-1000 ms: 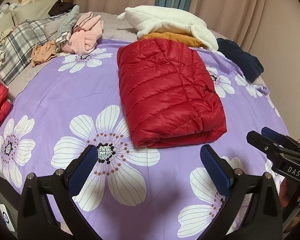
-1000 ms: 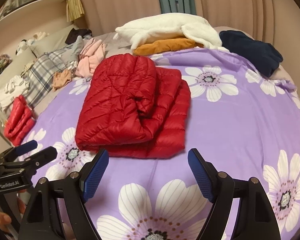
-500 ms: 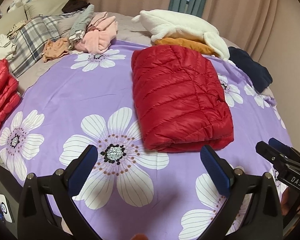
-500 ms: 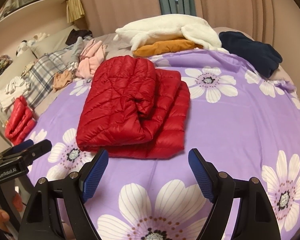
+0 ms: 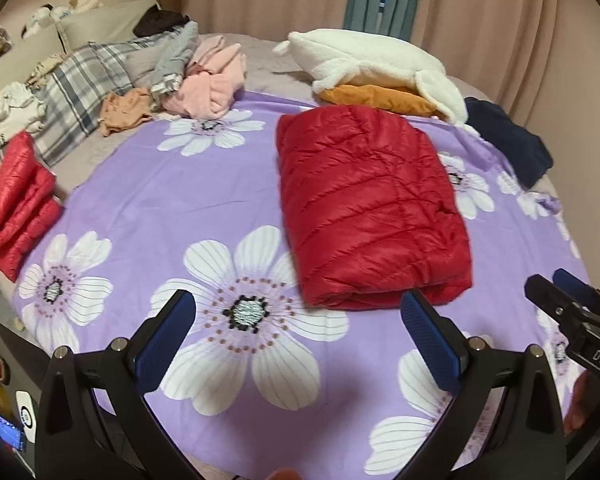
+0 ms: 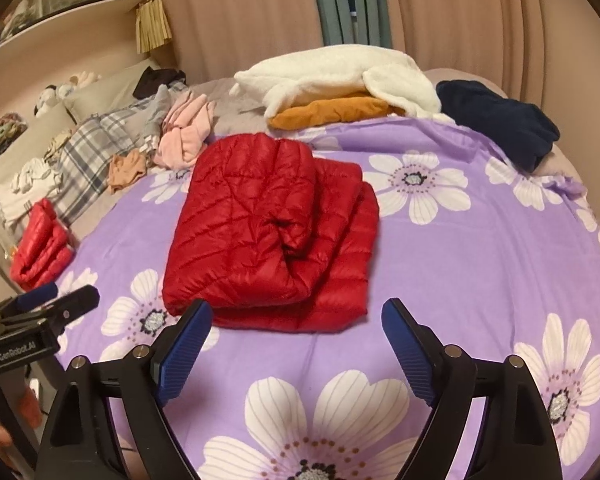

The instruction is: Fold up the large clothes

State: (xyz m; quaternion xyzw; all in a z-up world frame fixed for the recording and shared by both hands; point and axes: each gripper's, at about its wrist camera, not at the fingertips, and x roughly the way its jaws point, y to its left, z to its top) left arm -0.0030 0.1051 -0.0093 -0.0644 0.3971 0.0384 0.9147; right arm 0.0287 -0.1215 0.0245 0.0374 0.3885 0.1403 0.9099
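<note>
A red quilted puffer jacket (image 5: 368,208) lies folded into a thick rectangle on the purple flowered sheet (image 5: 204,200); it also shows in the right wrist view (image 6: 268,236). My left gripper (image 5: 300,320) is open and empty, hovering above the sheet just in front of the jacket's near edge. My right gripper (image 6: 296,324) is open and empty, close to the jacket's near edge. Each gripper shows at the side of the other's view, apart from the jacket.
A second folded red jacket (image 5: 16,204) lies at the left bed edge. A white fleece (image 5: 376,60) on an orange garment (image 5: 380,98), a navy garment (image 5: 508,140), pink clothes (image 5: 212,80) and plaid fabric (image 5: 80,88) lie at the back.
My left gripper has pulled back and turned left, so the jacket sits farther right and the second red jacket shows more. The right gripper has barely moved. Both stay open.
</note>
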